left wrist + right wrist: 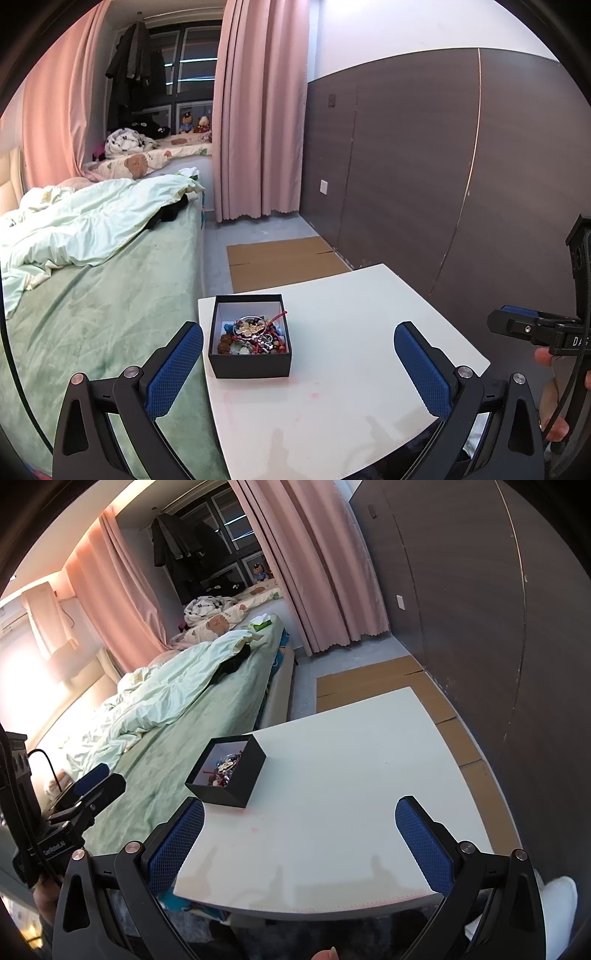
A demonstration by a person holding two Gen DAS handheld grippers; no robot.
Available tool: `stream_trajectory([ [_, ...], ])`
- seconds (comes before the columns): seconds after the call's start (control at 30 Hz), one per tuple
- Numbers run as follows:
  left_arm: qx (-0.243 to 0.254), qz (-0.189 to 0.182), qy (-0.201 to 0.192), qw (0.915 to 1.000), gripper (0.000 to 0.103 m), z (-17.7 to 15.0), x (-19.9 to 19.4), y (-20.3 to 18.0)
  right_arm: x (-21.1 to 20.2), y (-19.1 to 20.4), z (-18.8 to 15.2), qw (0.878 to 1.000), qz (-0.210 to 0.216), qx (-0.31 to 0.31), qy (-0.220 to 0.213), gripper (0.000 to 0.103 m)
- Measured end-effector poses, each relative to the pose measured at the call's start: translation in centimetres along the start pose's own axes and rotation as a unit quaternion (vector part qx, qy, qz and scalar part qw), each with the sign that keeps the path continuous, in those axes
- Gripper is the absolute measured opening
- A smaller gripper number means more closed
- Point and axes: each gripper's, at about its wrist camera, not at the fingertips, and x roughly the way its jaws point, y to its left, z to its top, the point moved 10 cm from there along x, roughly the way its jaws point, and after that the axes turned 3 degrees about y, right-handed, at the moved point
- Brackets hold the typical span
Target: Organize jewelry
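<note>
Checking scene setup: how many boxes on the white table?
1. A black box full of jewelry sits near the white table's bed-side edge. Nothing else shows on the tabletop; both views agree.

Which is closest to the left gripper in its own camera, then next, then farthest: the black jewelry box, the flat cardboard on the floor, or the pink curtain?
1. Black jewelry box: on the white table, just ahead of the left gripper.
2. Flat cardboard: on the floor beyond the table.
3. Pink curtain: hanging at the back by the window.
</note>
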Motion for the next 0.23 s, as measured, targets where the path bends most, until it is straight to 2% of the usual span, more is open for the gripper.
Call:
stream_trajectory([
  [0.23,-0.020,-0.002,0.016,0.9997,0.103,-0.66,0.54,0.44,-0.03,-0.80,-0.06,1.000,-0.007,-0.006,0.002,0.103],
])
